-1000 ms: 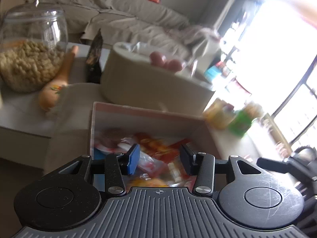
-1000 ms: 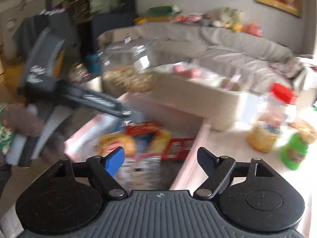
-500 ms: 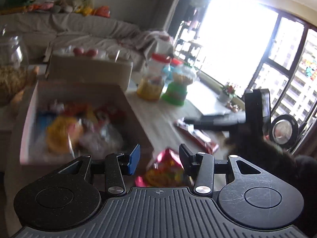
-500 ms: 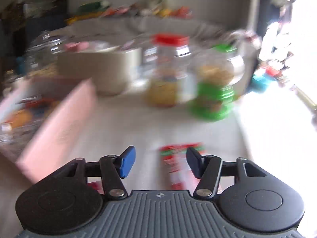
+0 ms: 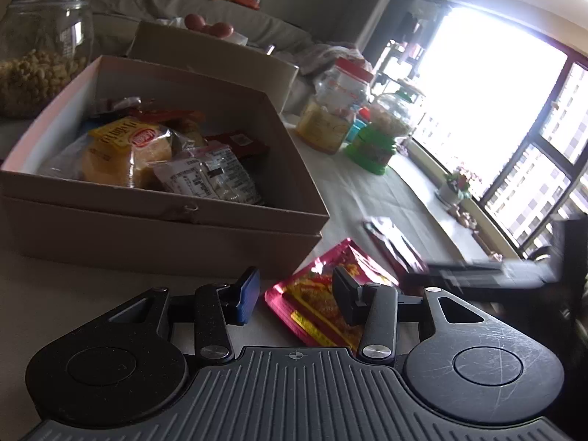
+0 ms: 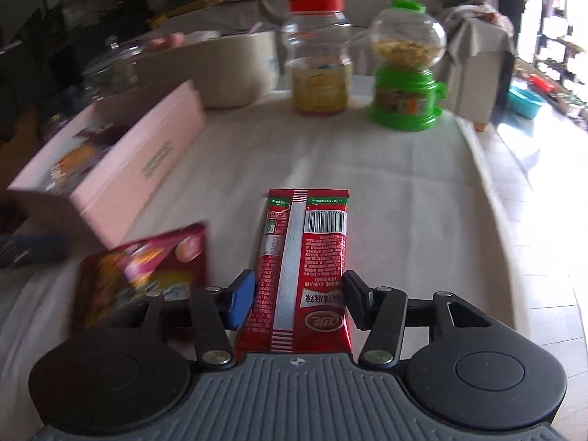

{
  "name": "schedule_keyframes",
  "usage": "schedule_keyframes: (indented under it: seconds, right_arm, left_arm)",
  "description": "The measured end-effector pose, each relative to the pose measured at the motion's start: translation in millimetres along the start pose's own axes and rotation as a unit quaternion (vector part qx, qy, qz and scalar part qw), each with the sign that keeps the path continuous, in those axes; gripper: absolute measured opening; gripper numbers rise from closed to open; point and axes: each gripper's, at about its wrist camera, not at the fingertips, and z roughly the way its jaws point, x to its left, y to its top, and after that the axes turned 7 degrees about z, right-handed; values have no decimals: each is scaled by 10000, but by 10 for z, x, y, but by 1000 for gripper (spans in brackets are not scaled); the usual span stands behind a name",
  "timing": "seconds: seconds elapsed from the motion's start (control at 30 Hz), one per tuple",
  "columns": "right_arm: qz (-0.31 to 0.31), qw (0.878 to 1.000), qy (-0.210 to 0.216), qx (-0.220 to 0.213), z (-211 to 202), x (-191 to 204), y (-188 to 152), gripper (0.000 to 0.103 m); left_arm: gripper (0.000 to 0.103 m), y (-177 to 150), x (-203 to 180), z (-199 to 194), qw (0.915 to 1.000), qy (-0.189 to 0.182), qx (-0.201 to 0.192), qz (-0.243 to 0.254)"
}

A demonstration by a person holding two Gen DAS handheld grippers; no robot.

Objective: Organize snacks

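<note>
A pink cardboard box (image 5: 158,217) holds several snack packets (image 5: 205,176); it also shows in the right wrist view (image 6: 121,183). A magenta snack packet (image 5: 316,294) lies flat on the table beside the box; my left gripper (image 5: 294,296) is open with the packet's left part between its fingers. A long red snack packet (image 6: 305,268) lies flat on the table; my right gripper (image 6: 297,303) is open, its fingers on either side of the packet's near end. The magenta packet (image 6: 147,275) lies left of it.
A red-lidded plastic jar (image 6: 319,58) and a green candy dispenser (image 6: 404,70) stand at the table's far end. A beige box (image 5: 213,58) and a glass jar of snacks (image 5: 40,51) stand behind the pink box. The table's right edge (image 6: 492,191) is near.
Both grippers swung away from the pink box and came down low over the table. The left now straddles the magenta packet, the right the red packet. Both stayed open.
</note>
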Motion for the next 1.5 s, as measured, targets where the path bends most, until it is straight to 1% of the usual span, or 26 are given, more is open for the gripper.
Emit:
schedule_keyframes:
  seconds: [0.07, 0.13, 0.2, 0.27, 0.33, 0.37, 0.43, 0.47, 0.53, 0.6, 0.67, 0.73, 0.77, 0.8, 0.83, 0.87, 0.9, 0.97, 1.03, 1.07, 1.13, 1.23, 1.33, 1.43, 1.5]
  right_arm:
    - [-142, 9999, 35, 9, -145, 82, -176, 52]
    - [-137, 9999, 82, 22, -251, 70, -277, 52]
    - [23, 10000, 44, -12, -387, -20, -383, 52]
    - [224, 9995, -163, -141, -500, -143, -464, 52]
    - [318, 9976, -512, -339, -555, -218, -540, 52]
    - [371, 9966, -608, -407, -568, -246, -564, 53]
    - [572, 9950, -658, -495, -597, -301, -593, 57]
    - [655, 9942, -677, -525, -606, -317, -601, 59]
    - [723, 9929, -694, -641, -644, -293, -594, 61]
    - [652, 9923, -674, -813, -694, -224, -557, 63]
    - [569, 9923, -553, -956, -714, -132, -496, 64]
    - [581, 9930, -319, -979, -661, -41, -411, 64]
    - [639, 9935, -177, -927, -615, -1, -375, 61]
    - [685, 9942, 8, -833, -556, 38, -341, 51]
    - [714, 9948, 215, -699, -477, 81, -312, 46]
    - [697, 9952, 314, -603, -405, 125, -297, 38]
    - [624, 9961, 311, -543, -338, 178, -300, 36]
    - [500, 9978, 155, -409, -212, 253, -316, 34]
    - [520, 9977, 205, -386, -194, 246, -346, 34]
    - [531, 9977, 246, -346, -205, 230, -352, 34]
    - [569, 9974, 312, -301, -245, 197, -381, 34]
    - [532, 9975, 364, -285, -333, 175, -472, 34]
    - [523, 9973, 424, -292, -420, 169, -560, 34]
    - [562, 9968, 464, -330, -490, 141, -628, 34]
    - [607, 9964, 477, -340, -519, 120, -655, 34]
  left_arm:
    - [48, -8, -22, 124, 9999, -93, 88, -67]
    - [46, -36, -79, 228, 9993, -243, 279, -39]
    - [46, -86, -204, 233, 9985, -385, 339, 215]
    - [46, -136, -329, 218, 9965, -554, 492, 374]
    - [46, -209, -448, 197, 9935, -816, 637, 470]
    - [46, -237, -512, 193, 9918, -908, 693, 570]
    - [46, -272, -626, 172, 9895, -977, 764, 740]
    - [46, -267, -649, 157, 9897, -976, 746, 737]
    - [46, -225, -625, 86, 9929, -882, 537, 590]
    - [46, -135, -544, 69, 9967, -616, 276, 453]
    - [46, -95, -410, 108, 9986, -385, 224, 284]
    - [46, -86, -292, 183, 9992, -298, 246, 81]
    - [46, -88, -250, 229, 9994, -258, 245, -14]
    - [46, -85, -217, 268, 9994, -222, 234, -96]
    - [46, -97, -174, 303, 9993, -231, 221, -175]
    - [46, -104, -149, 343, 9990, -289, 223, -245]
    - [46, -119, -140, 359, 9987, -373, 193, -288]
    - [46, -111, -141, 416, 9985, -477, 151, -223]
    - [46, -103, -180, 467, 9979, -596, 189, -138]
    - [46, -95, -191, 485, 9973, -686, 223, -145]
    - [51, -78, -234, 513, 9951, -908, 322, -228]
    - [51, -56, -377, 478, 9916, -1185, 444, -247]
    - [51, -44, -560, 310, 9904, -1331, 383, -6]
    - [51, -19, -733, 156, 9862, -1610, 331, 190]
    - [51, 15, -869, 130, 9851, -1643, 288, 417]
